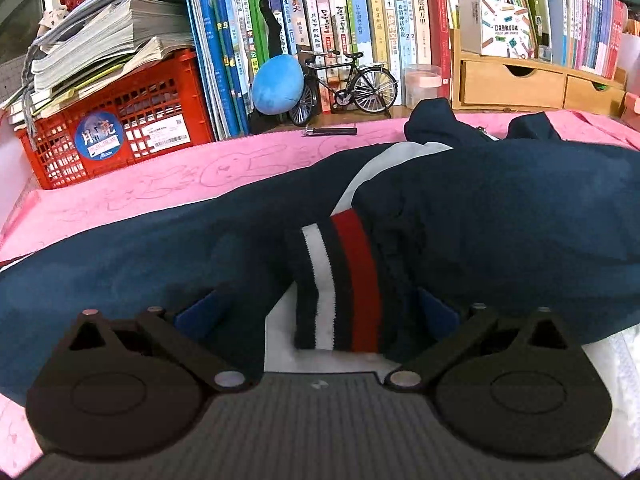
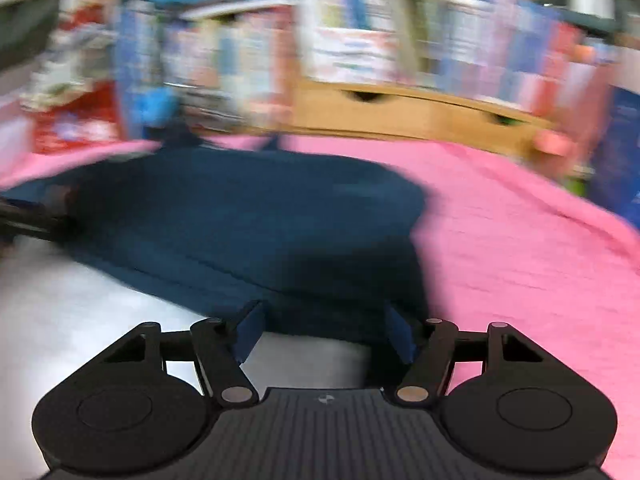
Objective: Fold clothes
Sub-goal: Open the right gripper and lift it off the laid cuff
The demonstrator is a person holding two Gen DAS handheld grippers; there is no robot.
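Note:
A navy jacket (image 1: 500, 208) with white panels lies on a pink cloth (image 1: 160, 184). Its striped cuff (image 1: 340, 280), white, navy and red, rests between the wide-apart blue fingers of my left gripper (image 1: 316, 312), which is open just above the garment. The right wrist view is blurred by motion. There the same navy jacket (image 2: 248, 216) lies ahead, with a white part at the lower left. My right gripper (image 2: 324, 332) is open, its fingers either side of the jacket's near edge.
Behind the cloth stand a red crate (image 1: 116, 128) stacked with papers, a row of books (image 1: 360, 20), a blue plush ball (image 1: 276, 84), a model bicycle (image 1: 344, 84) and wooden drawers (image 1: 532, 84). Pink cloth (image 2: 520, 248) spreads to the right.

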